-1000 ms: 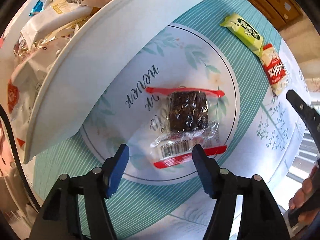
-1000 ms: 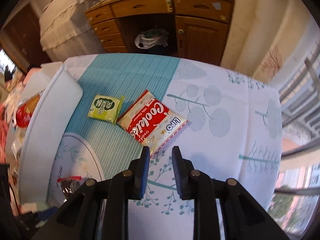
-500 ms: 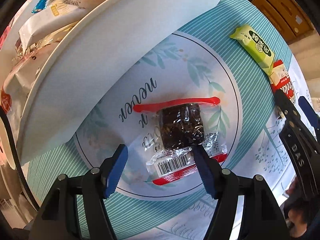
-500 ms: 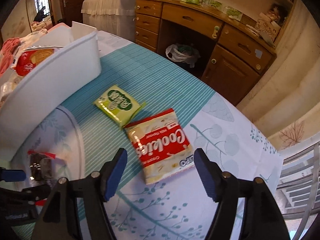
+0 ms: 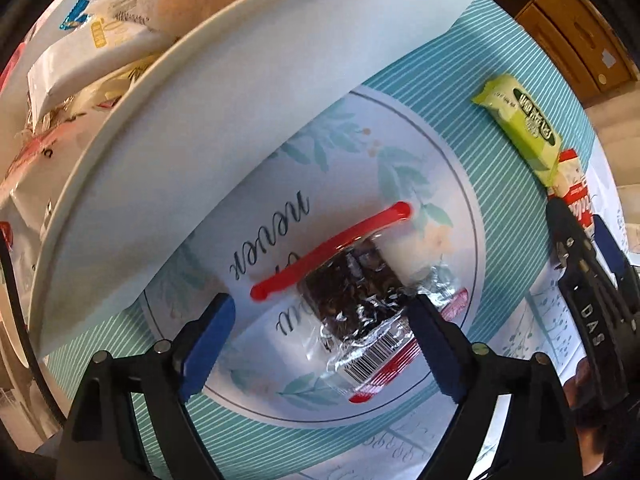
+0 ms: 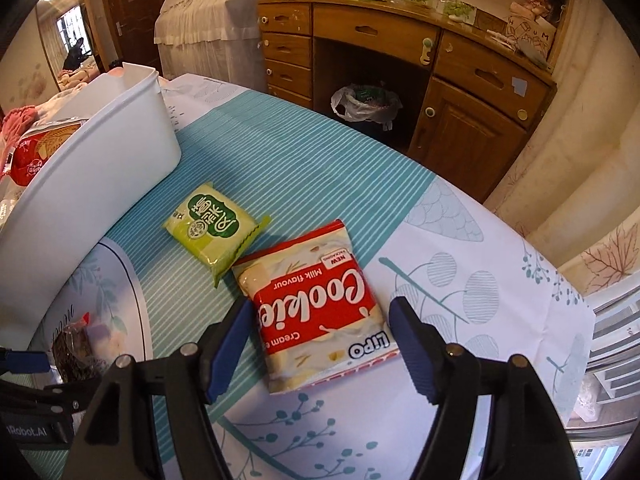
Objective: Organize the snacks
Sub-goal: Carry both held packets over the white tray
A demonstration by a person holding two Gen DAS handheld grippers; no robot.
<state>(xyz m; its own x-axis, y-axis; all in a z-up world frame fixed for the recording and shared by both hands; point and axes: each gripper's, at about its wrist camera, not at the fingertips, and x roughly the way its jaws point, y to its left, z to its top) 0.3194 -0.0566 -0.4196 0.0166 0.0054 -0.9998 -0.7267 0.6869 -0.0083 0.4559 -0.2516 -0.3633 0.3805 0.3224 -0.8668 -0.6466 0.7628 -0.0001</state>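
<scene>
Left tongs [image 5: 320,334], pointing straight down at the tabletop [image 5: 472,68], are spreading at this moment; their blue pads stand wide to either side of the clear brownie packet [image 5: 356,300], the right pad close against the packet's edge and the left pad well clear of it, so nothing is pinched. That packet, with red seals at both ends and a barcode toward 6 o'clock, lies inside the round printed motif of the teal-striped tablecloth [image 5: 400,416]. At 10 o'clock in the left wrist view rises the curved wall of the white bin [image 5: 224,112], with several wrapped snacks [image 5: 100,40] inside it. At 2 o'clock lies the green packet [image 5: 524,128], and just below it, partly hidden, an end of the red cookie packet [image 5: 574,184], with the right tongs [image 5: 588,256] entering at 3 o'clock. Right tongs [image 6: 322,348], seen from their own camera, are tilted down and held spread, one pad on each side of the red cookie packet [image 6: 316,308] without pressing it; the packet lies flat on the cloth. Green packet [image 6: 212,228] sits at 11 o'clock from it, their corners nearly touching. White bin [image 6: 96,168] stands at 9 o'clock, the brownie packet [image 6: 76,348] at 8 o'clock beside the left tongs [image 6: 24,362]. Beyond the tabletop, at 12 o'clock, stands a wooden desk [image 6: 400,36].
</scene>
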